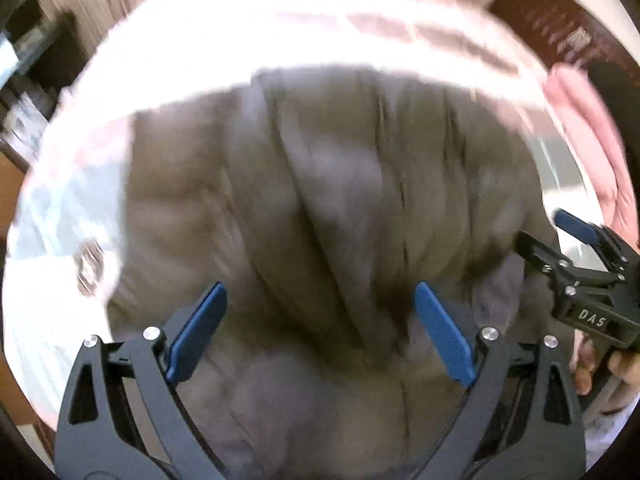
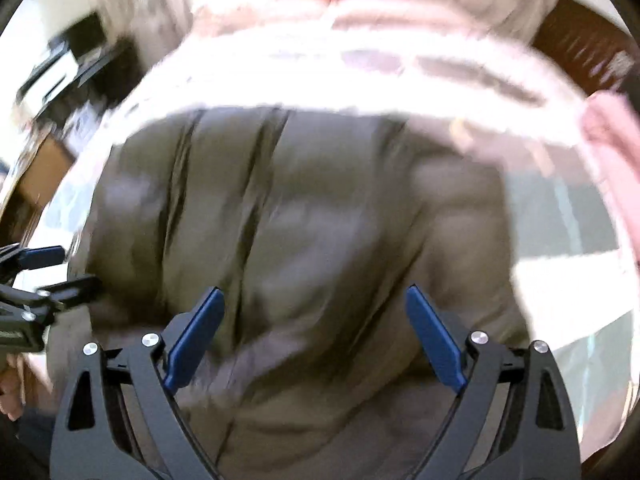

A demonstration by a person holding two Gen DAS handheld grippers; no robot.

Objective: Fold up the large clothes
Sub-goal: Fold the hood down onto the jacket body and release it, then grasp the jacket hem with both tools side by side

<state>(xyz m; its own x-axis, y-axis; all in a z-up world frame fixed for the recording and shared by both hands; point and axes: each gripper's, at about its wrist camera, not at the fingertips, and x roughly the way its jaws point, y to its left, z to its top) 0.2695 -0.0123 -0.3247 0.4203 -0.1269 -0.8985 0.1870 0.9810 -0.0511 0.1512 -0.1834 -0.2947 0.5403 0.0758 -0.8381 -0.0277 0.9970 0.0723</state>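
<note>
White bedding [image 1: 80, 208] bears a blurred, seemingly padded jacket [image 1: 320, 200] beneath both wide-spread tongs [image 1: 320, 328] [image 2: 314, 336].

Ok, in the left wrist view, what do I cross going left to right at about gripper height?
White patterned bedding → left blue pad of the left gripper → grey-brown puffy jacket → its right blue pad → right gripper, with pink cloth above it.
</note>
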